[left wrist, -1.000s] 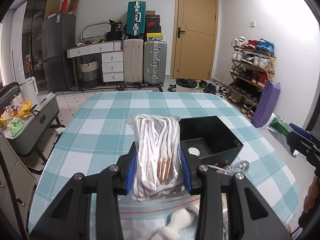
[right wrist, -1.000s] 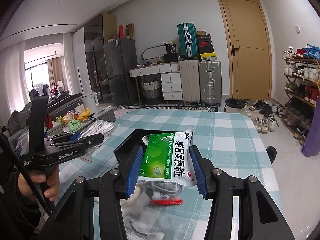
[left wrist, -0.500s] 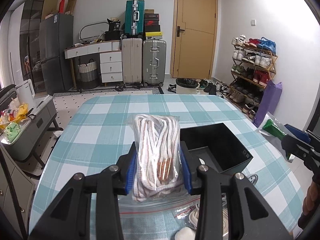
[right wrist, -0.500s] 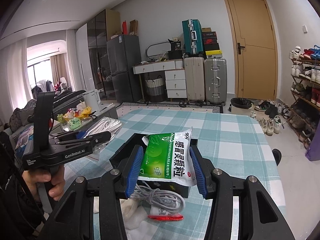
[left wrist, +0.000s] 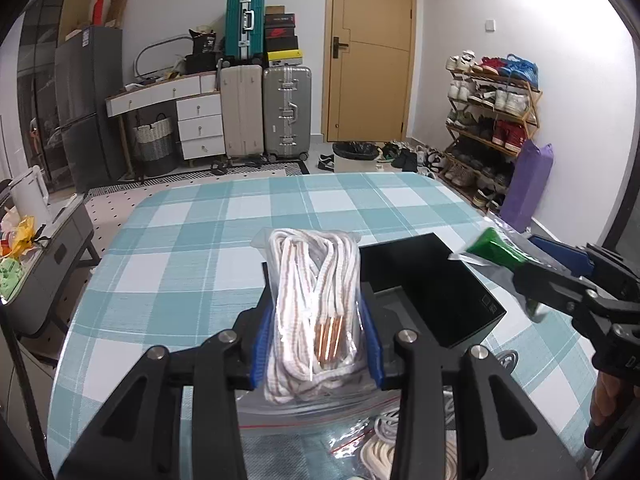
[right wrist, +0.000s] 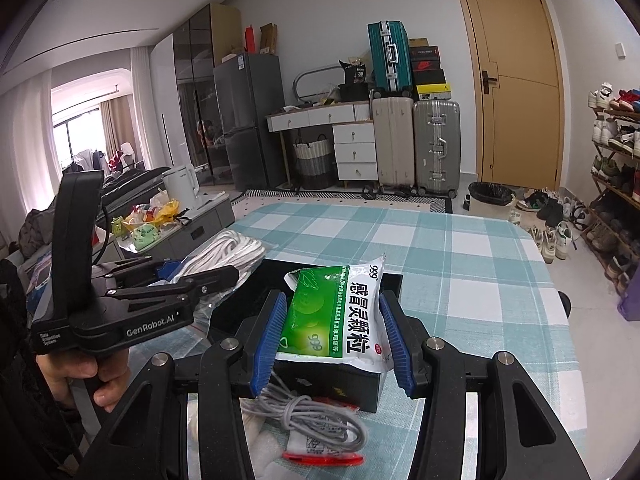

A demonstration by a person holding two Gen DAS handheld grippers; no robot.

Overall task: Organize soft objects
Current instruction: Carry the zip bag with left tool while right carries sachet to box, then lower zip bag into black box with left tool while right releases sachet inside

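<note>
Above the table (left wrist: 168,248): we hold both grippers raised over the teal-and-white checked cloth, one bag in each.
Left gripper (left wrist: 316,344): our blue pads are clenched on a clear zip bag of white rope (left wrist: 316,300), pressing it from both sides; the bag stands roughly upright between them.
Rope bag, other view: from the right wrist we see it as white coils (right wrist: 228,252) sticking out past the left gripper (right wrist: 192,276), to the left of the box.
Right gripper (right wrist: 332,328): our jaws grasp a green-and-white medicine sachet (right wrist: 336,316) with Chinese print and "999" on it, pinched at its two side edges.
Sachet position: it hangs over the near edge of the black box (right wrist: 332,380); from the left wrist we see its green end (left wrist: 496,250) over the box's right side.
Black box (left wrist: 432,280): open-topped, resting on the cloth just right of the rope bag.
Near the box: a coiled grey cable (right wrist: 316,420) lies on the table just in front of it, beside a bag with a red zip strip (right wrist: 324,458).
</note>
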